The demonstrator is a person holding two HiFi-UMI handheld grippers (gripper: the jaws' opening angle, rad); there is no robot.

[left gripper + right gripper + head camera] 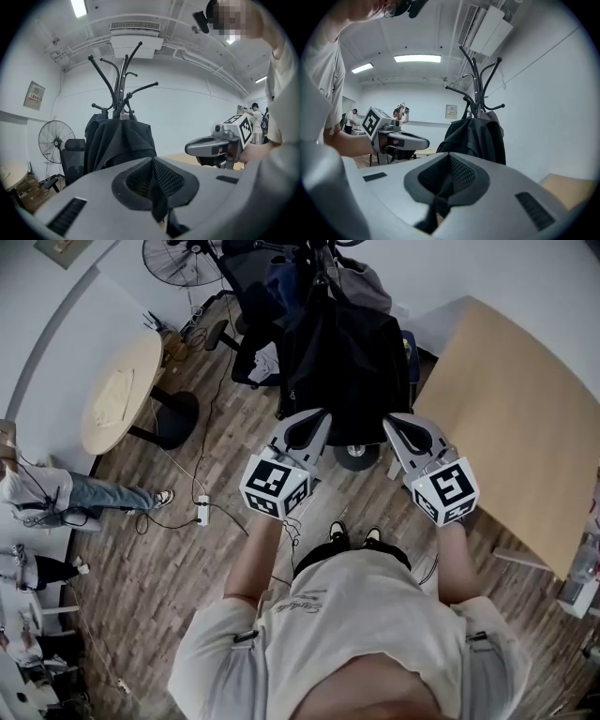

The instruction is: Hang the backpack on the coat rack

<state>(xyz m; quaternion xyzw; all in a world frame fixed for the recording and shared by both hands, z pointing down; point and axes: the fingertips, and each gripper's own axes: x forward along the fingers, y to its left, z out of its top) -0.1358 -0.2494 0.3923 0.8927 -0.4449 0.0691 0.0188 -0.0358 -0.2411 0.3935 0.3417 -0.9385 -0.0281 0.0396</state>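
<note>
The black backpack (347,381) hangs on the black coat rack (123,79), draped under its curved hooks. It also shows as a dark bundle in the left gripper view (119,140) and in the right gripper view (476,136). Both grippers are held level, side by side, a little short of the backpack and apart from it. My left gripper (322,420) is shut with nothing between its jaws, which also meet in its own view (152,180). My right gripper (394,421) is likewise shut and holds nothing (449,176). The rack's round base (356,457) shows below the bag.
A large wooden table (506,427) stands to the right of the rack. A black office chair (253,296) and a fan (178,259) stand behind it, and a round table (117,395) is at the left. Cables and a power strip (202,512) lie on the floor; people sit far left (56,493).
</note>
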